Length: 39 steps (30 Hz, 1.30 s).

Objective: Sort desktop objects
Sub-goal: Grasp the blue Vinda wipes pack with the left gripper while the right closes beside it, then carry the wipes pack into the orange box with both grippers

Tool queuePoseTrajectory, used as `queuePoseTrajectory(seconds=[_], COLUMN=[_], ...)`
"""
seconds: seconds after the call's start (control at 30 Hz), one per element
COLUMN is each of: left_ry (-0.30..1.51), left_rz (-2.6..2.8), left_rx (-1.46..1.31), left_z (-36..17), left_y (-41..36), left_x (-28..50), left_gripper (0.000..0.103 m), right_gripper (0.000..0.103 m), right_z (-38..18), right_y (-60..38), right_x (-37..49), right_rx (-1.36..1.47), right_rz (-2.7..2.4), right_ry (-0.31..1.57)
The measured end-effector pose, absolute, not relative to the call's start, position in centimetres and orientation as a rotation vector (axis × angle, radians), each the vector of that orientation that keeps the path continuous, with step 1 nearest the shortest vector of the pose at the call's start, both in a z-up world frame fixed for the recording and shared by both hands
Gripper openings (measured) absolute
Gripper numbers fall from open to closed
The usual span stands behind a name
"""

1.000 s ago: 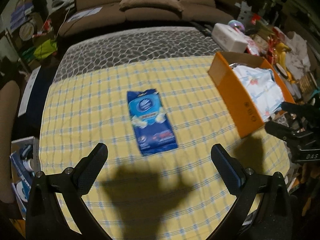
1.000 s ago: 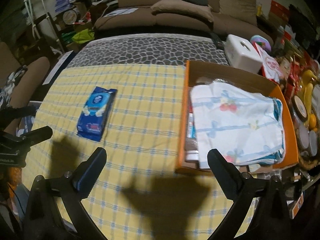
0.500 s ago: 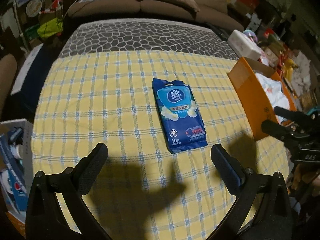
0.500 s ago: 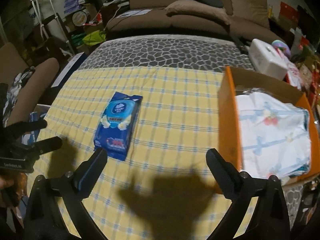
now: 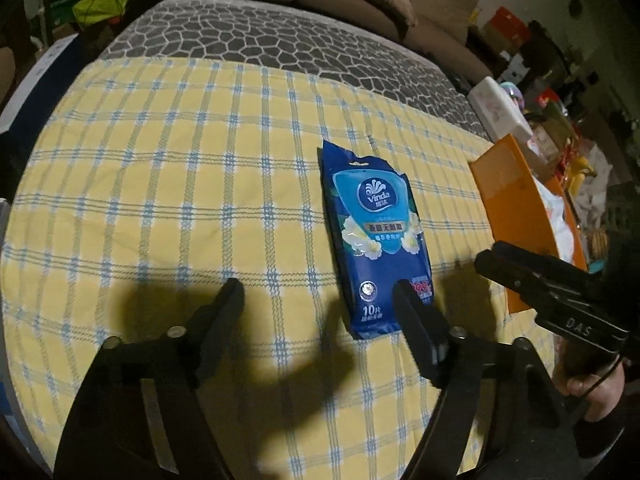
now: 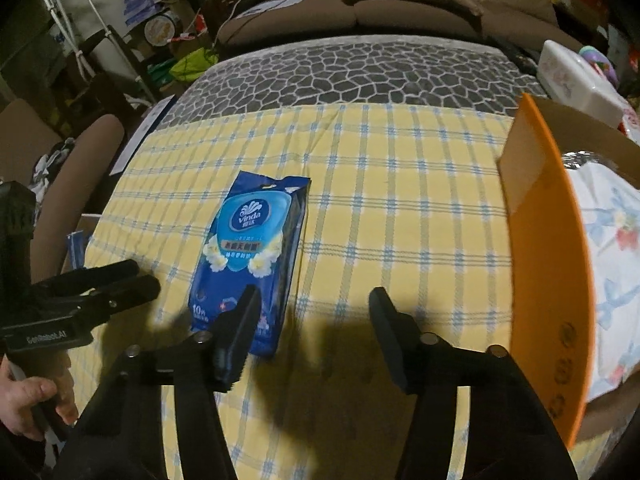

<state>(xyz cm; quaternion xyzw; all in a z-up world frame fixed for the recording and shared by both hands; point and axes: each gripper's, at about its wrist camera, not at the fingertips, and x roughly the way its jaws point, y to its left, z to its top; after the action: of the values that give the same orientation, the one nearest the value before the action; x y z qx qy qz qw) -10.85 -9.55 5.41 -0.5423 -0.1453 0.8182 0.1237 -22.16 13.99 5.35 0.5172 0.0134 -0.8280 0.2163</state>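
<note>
A blue pack of wet wipes (image 5: 376, 236) (image 6: 248, 232) lies flat on the yellow checked tablecloth (image 5: 180, 184). My left gripper (image 5: 318, 286) hovers low at the pack's near end with its jaws closing; its right finger overlaps the pack's near right corner, and no pad presses on the pack. My right gripper (image 6: 315, 292) is closing too; its left finger covers the pack's near end, and only cloth lies in its gap. Each gripper shows in the other's view (image 5: 486, 254) (image 6: 146, 276). An orange box (image 5: 512, 208) (image 6: 548, 264) stands to the right, holding a folded floral cloth (image 6: 612, 248).
A grey pebble-pattern cover (image 6: 360, 72) spans the table's far end, with a brown sofa (image 6: 400, 4) behind it. A white tissue box (image 6: 576, 80) sits beyond the orange box. A brown chair (image 6: 80, 152) stands off the left edge. The person's hands (image 6: 24, 400) (image 5: 592, 388) grip the handles.
Both grippers came down and in toward the wipes pack, which now looms larger. Both pairs of jaws have narrowed from wide open.
</note>
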Motion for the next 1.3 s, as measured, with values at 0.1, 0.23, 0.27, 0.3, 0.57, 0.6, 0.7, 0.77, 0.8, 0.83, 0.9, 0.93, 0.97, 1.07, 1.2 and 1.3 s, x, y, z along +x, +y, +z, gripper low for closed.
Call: queuePoseTrajectory(seconds=[0.1,0.23,0.27,0.3,0.57,0.6,0.7,0.77,0.8,0.83,0.9,0.93,0.97,1.07,1.2,1.3], left_ry=[-0.428,-0.421,-0.42,-0.422,-0.426,-0.43,-0.431,-0.446,-0.458,-0.468,-0.47,-0.464,-0.46,-0.478,-0.473,-0.475], left_rz=[2.367,2.335,2.331,2.326,2.302,2.3,2.296,2.283,2.272,2.263,2.258,2.265,2.272,2.279,2.284,2.295], left_rx=[-1.579,-1.603,-1.606,-1.603,-1.601,-1.599,-1.595,-1.588,-1.581,-1.575,-1.567,-1.566,-1.567,-1.566,-1.561,-1.553], left_z=[4.7,3.8,3.7,3.6,2.7,2.7,2.6,2.6,2.5,2.5,2.5,2.6,2.7,2.7,3.1,3.8], left_y=[-9.3,-8.6,-8.5,-8.3,-7.4,-7.3,-7.1,-6.9,-6.8,-6.6,-6.2,-6.1,-5.9,-6.0,-5.8,-5.6], left_x=[-11.6,-12.7,-12.9,-13.1,-14.5,-14.6,-14.8,-14.8,-14.8,-14.7,-14.7,-14.6,-14.6,-14.4,-14.0,-13.8], left_gripper=[0.065,0.041,0.041,0.041,0.037,0.037,0.037,0.032,0.028,0.025,0.024,0.024,0.024,0.024,0.024,0.024], right_gripper=[0.053,0.046,0.045,0.044,0.03,0.03,0.027,0.025,0.022,0.019,0.018,0.017,0.017,0.017,0.017,0.017], right_z=[4.7,3.9,3.7,3.5,2.1,1.9,1.6,1.5,1.5,1.5,1.4,1.3,1.3,1.8,2.2,2.8], right_y=[13.5,12.9,12.7,12.7,12.4,12.4,12.4,12.4,12.3,12.3,12.1,11.9,11.6,11.2,11.4,11.5], right_x=[-23.0,-24.0,-24.3,-24.6,-25.8,-25.8,-26.1,-26.1,-26.1,-26.1,-26.0,-25.9,-25.6,-25.1,-25.0,-24.7], right_rx=[1.441,1.452,1.458,1.464,1.499,1.501,1.508,1.507,1.505,1.505,1.509,1.517,1.52,1.507,1.505,1.494], right_rz=[-2.278,-2.251,-2.244,-2.238,-2.206,-2.201,-2.182,-2.172,-2.167,-2.16,-2.125,-2.099,-2.103,-2.127,-2.127,-2.128], right_ry=[0.018,-0.019,-0.03,-0.043,-0.103,-0.112,-0.157,-0.18,-0.19,-0.202,-0.239,-0.251,-0.234,-0.179,-0.19,-0.194])
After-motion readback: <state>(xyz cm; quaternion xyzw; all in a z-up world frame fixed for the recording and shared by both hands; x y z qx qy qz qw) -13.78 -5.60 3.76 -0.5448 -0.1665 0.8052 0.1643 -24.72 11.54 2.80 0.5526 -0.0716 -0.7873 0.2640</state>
